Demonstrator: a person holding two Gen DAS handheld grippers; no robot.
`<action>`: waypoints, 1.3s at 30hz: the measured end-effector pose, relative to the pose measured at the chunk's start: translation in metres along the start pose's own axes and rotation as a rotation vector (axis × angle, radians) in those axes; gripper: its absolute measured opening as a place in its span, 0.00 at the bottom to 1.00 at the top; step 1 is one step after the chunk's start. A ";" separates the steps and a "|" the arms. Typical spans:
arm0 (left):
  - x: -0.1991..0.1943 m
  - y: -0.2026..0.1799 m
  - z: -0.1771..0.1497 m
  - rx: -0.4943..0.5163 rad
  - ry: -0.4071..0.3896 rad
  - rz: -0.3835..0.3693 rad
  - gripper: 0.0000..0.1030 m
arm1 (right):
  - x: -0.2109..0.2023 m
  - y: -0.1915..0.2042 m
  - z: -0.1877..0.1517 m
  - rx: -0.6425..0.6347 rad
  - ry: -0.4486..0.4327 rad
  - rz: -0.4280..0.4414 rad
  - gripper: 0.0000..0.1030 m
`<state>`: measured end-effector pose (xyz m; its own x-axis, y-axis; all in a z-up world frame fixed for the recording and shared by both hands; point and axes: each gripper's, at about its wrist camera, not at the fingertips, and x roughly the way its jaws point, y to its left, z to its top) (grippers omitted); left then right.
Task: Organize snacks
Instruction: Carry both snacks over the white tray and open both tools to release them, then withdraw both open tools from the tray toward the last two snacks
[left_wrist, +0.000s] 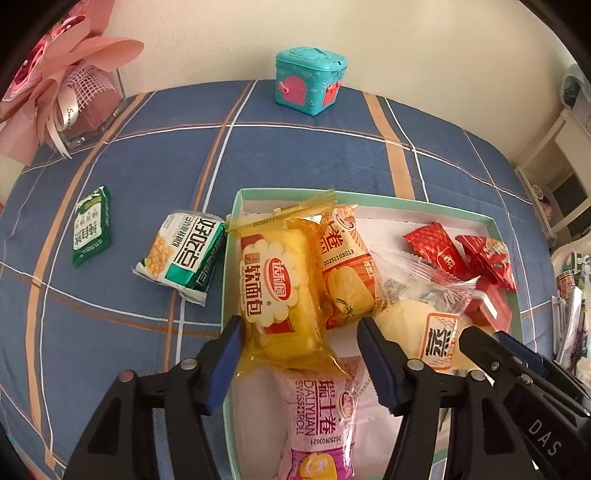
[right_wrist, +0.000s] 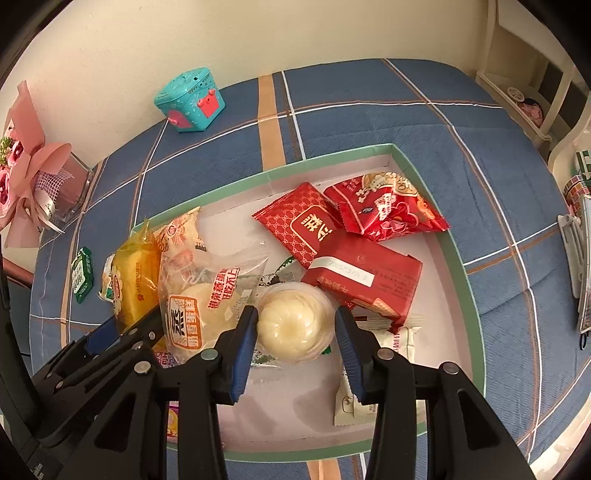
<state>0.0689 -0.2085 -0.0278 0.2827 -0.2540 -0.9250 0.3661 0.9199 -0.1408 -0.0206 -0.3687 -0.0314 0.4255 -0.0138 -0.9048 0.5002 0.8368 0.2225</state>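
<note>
A shallow green-rimmed box (left_wrist: 506, 236) (right_wrist: 461, 258) on the blue plaid cloth holds several snacks. My left gripper (left_wrist: 299, 328) is open around the near end of a yellow soft-bread pack (left_wrist: 277, 280), which lies in the box beside an orange roll pack (left_wrist: 347, 266) and above a pink Swiss roll pack (left_wrist: 321, 424). My right gripper (right_wrist: 295, 321) is open around a round pale cake in a clear cup (right_wrist: 291, 325). Red packets (right_wrist: 354, 236) lie beyond it. Two green-and-white snacks (left_wrist: 183, 254) (left_wrist: 92, 225) lie on the cloth left of the box.
A teal toy box (left_wrist: 308, 79) (right_wrist: 190, 99) stands at the far edge by the wall. A pink bouquet in a clear holder (left_wrist: 66, 92) is at the far left. White shelving (right_wrist: 532, 74) stands to the right.
</note>
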 end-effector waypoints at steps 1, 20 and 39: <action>-0.002 0.000 0.000 0.001 0.001 0.002 0.67 | -0.003 0.000 0.001 -0.002 -0.003 -0.002 0.43; -0.039 0.060 0.008 -0.111 -0.086 0.129 1.00 | -0.016 0.017 0.000 -0.055 -0.056 -0.046 0.87; -0.062 0.159 0.026 -0.250 -0.227 0.178 1.00 | -0.030 0.101 -0.004 -0.204 -0.209 0.055 0.96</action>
<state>0.1327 -0.0538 0.0160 0.5217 -0.1173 -0.8450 0.0734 0.9930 -0.0925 0.0142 -0.2818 0.0164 0.6045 -0.0603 -0.7943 0.3195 0.9318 0.1724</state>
